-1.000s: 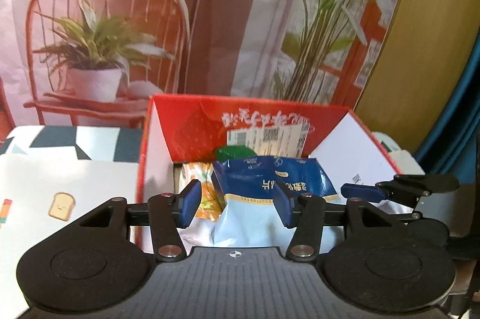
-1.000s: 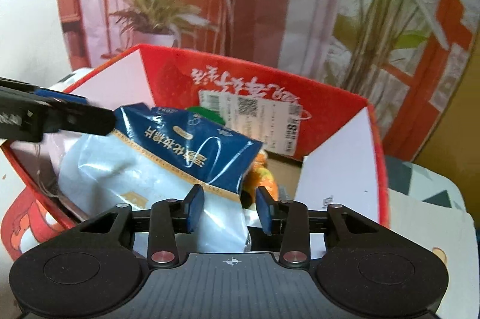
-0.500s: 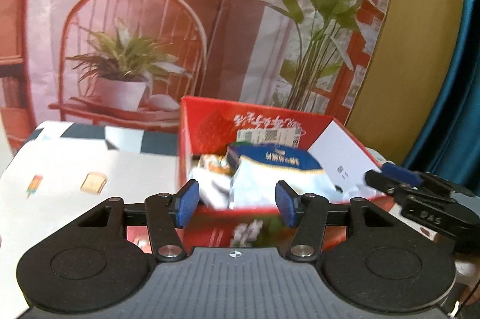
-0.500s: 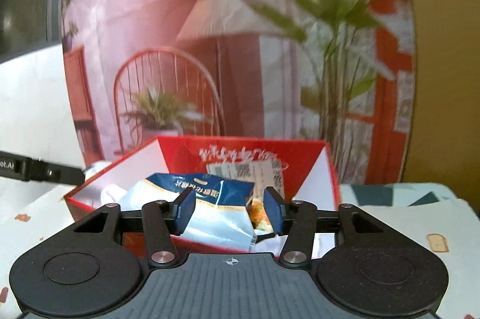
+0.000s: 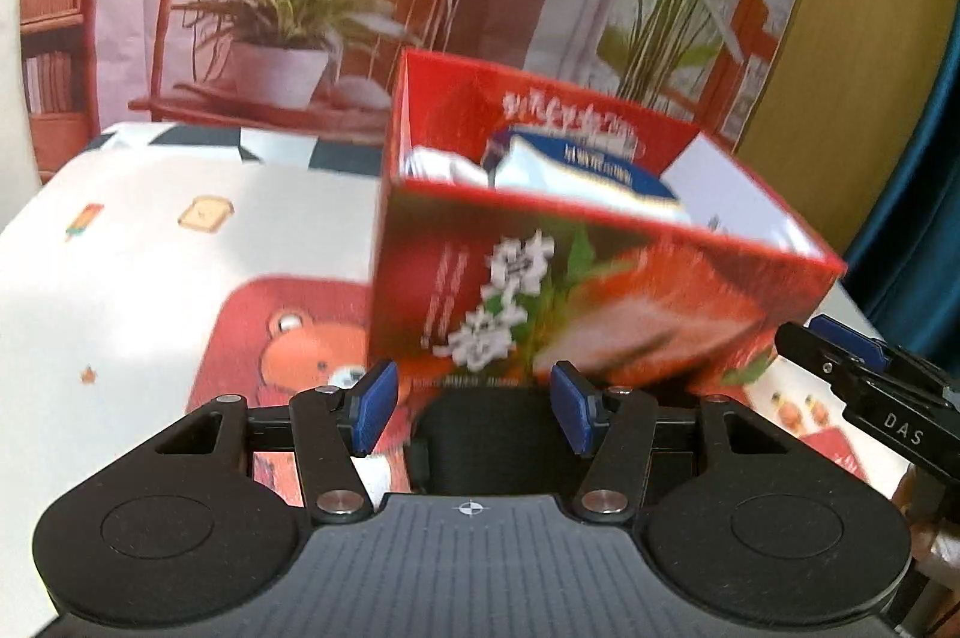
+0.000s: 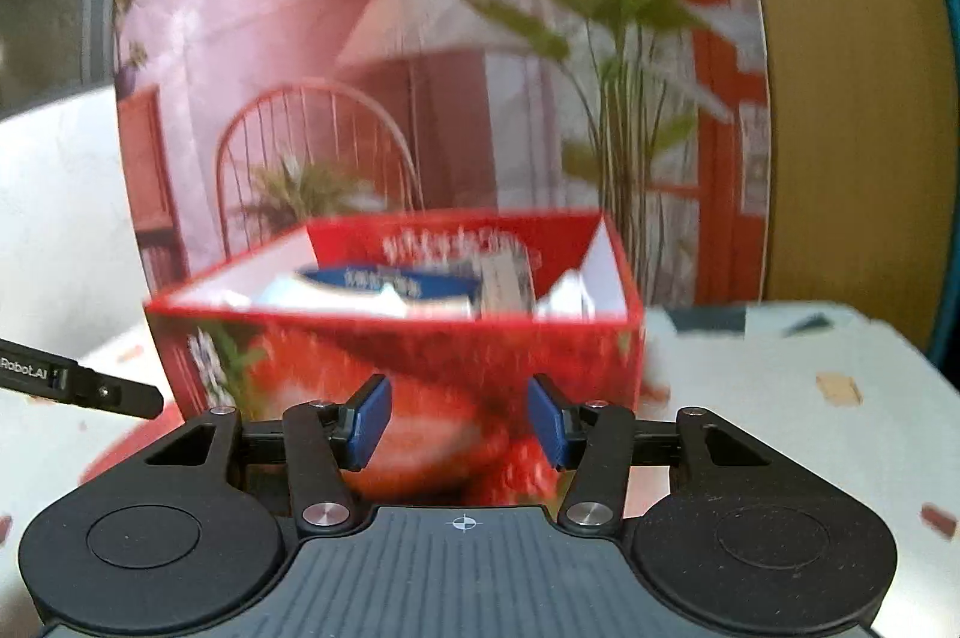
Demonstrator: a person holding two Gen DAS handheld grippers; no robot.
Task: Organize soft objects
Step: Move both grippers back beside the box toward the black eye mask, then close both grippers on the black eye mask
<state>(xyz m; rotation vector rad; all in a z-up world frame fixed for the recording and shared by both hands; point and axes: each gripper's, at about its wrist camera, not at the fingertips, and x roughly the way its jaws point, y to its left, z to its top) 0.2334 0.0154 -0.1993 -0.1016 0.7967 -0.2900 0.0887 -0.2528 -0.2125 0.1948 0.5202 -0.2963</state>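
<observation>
A red strawberry-print box (image 5: pixel 600 290) stands on the table and holds a blue and white soft packet (image 5: pixel 576 170) with other soft packs beside it. It also shows in the right wrist view (image 6: pixel 420 356), with the packet (image 6: pixel 384 290) inside. My left gripper (image 5: pixel 474 413) is open and empty, low in front of the box's near wall. My right gripper (image 6: pixel 459 425) is open and empty, also in front of the box. The right gripper's fingers (image 5: pixel 852 356) show at the right edge of the left wrist view.
The table has a white cloth (image 5: pixel 150 248) with cartoon prints and a red bear patch (image 5: pixel 288 338). A backdrop with a printed chair and plants (image 5: pixel 288 8) hangs behind the box. A blue curtain (image 5: pixel 924 158) is at the far right.
Both grippers have pulled back and down from over the box to in front of its near wall. The right gripper's jaws have widened. The blue packet stays in the box.
</observation>
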